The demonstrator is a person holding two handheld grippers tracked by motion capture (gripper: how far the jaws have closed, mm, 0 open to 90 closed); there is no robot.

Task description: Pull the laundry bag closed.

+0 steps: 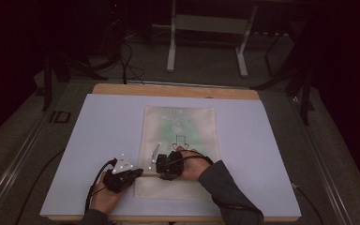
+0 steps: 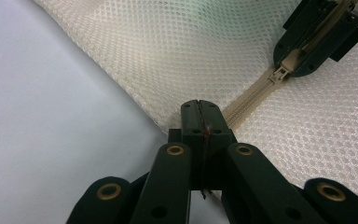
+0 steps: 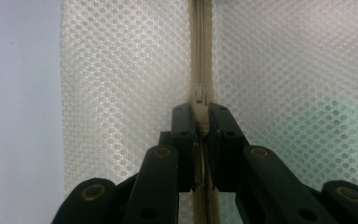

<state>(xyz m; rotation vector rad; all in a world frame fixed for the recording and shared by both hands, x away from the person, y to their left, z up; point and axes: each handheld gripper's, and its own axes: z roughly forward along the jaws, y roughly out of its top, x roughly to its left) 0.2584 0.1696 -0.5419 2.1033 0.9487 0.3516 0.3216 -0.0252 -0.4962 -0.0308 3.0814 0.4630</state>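
Note:
A cream mesh bag [image 1: 183,122] lies flat on a pale board [image 1: 98,131]. Its zipper [image 3: 200,46] runs along the bag's near end. My left gripper [image 1: 138,174] [image 2: 199,109] is shut on the bag's edge at the end of the zipper tape [image 2: 247,100]. Just to its right, my right gripper [image 1: 162,175] [image 3: 200,116] is shut on the beige zipper pull [image 3: 199,122]. The left gripper view looks along the tape to the right gripper [image 2: 317,37] and the slider [image 2: 282,72] it holds. Greenish contents show faintly through the mesh [image 3: 340,116].
The board rests on a wooden table [image 1: 176,90] whose far edge shows beyond it. Bare board lies on both sides of the bag. White table legs [image 1: 171,51] and cables stand on the dark floor behind.

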